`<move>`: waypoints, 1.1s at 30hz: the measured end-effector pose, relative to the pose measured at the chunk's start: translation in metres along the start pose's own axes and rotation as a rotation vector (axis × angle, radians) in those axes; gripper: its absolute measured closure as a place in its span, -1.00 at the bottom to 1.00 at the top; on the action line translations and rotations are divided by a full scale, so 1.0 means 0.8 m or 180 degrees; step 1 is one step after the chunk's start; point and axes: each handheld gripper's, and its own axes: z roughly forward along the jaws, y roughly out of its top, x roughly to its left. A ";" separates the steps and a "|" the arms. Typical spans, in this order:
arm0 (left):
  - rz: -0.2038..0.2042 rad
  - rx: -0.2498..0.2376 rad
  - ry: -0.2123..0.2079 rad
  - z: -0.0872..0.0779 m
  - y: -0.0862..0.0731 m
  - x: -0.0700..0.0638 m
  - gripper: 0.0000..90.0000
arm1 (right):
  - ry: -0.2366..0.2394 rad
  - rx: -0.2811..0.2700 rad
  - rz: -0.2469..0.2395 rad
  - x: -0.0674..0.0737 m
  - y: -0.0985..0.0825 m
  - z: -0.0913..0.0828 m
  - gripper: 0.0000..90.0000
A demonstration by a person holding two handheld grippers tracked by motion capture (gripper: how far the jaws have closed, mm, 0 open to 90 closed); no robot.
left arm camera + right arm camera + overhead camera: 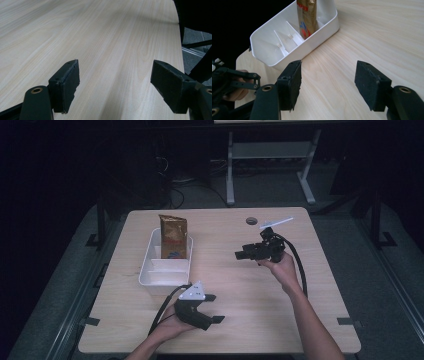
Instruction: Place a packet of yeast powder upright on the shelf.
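A white divided bin (pixel 148 270) sits on the left half of the wooden table. A gold-brown snack packet (pixel 173 237) stands upright in its far compartment. My left gripper (pixel 216 308) rests near the front edge just right of the bin, open and empty, and its pads (pixel 66 82) hover over bare wood. My right gripper (pixel 242 252) is held above the table's middle right and points left toward the bin. It is open with nothing between its jaws (pixel 328 75). Past those jaws are the bin (pixel 322 27) and the packet (pixel 308 17).
A small dark round disc (pixel 251 221) and a white strip (pixel 276 222) lie near the table's far edge. The table's right edge (pixel 180 50) runs close beside my left gripper. The hand on my left gripper (pixel 235 93) shows low at the left.
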 end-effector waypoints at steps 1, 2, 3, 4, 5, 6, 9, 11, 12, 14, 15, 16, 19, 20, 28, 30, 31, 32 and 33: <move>0.0004 0.0006 0.0004 0.001 0.000 0.000 -0.49 | 0.0004 -0.0005 0.0010 -0.001 -0.003 -0.002 -0.17; 0.0005 0.0013 0.0008 0.001 0.000 0.000 -0.49 | 0.0004 -0.0009 0.0015 -0.001 -0.005 -0.004 -0.17; 0.0001 0.0013 0.0008 0.001 0.000 0.000 -0.49 | 0.0004 -0.0007 0.0022 -0.002 -0.008 -0.006 -0.17; 0.0005 0.0014 0.0009 0.001 0.000 0.001 -0.49 | -0.0002 -0.0012 0.0017 -0.003 -0.010 -0.008 -0.17; 0.0005 0.0013 0.0010 0.001 0.000 0.001 -0.49 | -0.0007 -0.0019 0.0020 -0.003 -0.013 -0.010 -0.17; 0.0004 0.0013 0.0014 0.001 0.000 0.001 -0.49 | -0.0010 -0.0012 0.0025 -0.004 -0.015 -0.012 -0.17; -0.0016 0.0013 0.0013 0.001 0.000 0.002 -0.50 | -0.0037 -0.0040 0.0049 -0.005 -0.022 -0.019 -0.20; -0.0027 0.0016 0.0011 0.002 0.000 0.002 -0.50 | -0.0041 -0.0034 0.0070 -0.006 -0.026 -0.023 -0.23; -0.0029 0.0015 0.0013 0.002 0.000 0.002 -0.50 | -0.0048 -0.0051 0.0068 -0.005 -0.028 -0.025 -0.23; -0.0030 0.0017 0.0007 0.002 0.000 0.002 -0.50 | -0.0062 -0.0050 0.0070 -0.006 -0.032 -0.028 -0.23; -0.0030 0.0019 0.0008 0.002 0.000 0.003 -0.50 | -0.0064 -0.0053 0.0071 -0.006 -0.035 -0.030 -0.23; -0.0039 0.0011 0.0009 0.002 0.000 0.002 -0.51 | -0.0069 -0.0050 0.0069 -0.006 -0.037 -0.032 -0.23; -0.0038 0.0017 0.0012 0.002 0.000 0.003 -0.51 | -0.0075 -0.0030 0.0088 -0.007 -0.044 -0.037 -0.24; -0.0039 0.0016 0.0012 0.003 0.000 0.003 -0.51 | -0.0081 -0.0023 0.0093 -0.007 -0.046 -0.039 -0.24; -0.0040 0.0019 0.0022 0.002 0.000 0.004 -0.52 | -0.0092 -0.0033 0.0116 -0.006 -0.066 -0.055 -0.24; -0.0038 0.0019 0.0025 0.002 0.000 0.004 -0.52 | -0.0099 -0.0044 0.0118 -0.006 -0.071 -0.058 -0.25; -0.0042 0.0020 0.0025 0.002 0.000 0.004 -0.52 | -0.0093 -0.0051 0.0134 -0.006 -0.073 -0.060 -0.25; -0.0047 0.0017 0.0027 0.002 0.000 0.004 -0.52 | -0.0094 -0.0047 0.0145 -0.006 -0.076 -0.061 -0.25; -0.0048 0.0021 0.0027 0.002 0.000 0.004 -0.52 | -0.0101 -0.0051 0.0147 -0.006 -0.078 -0.063 -0.25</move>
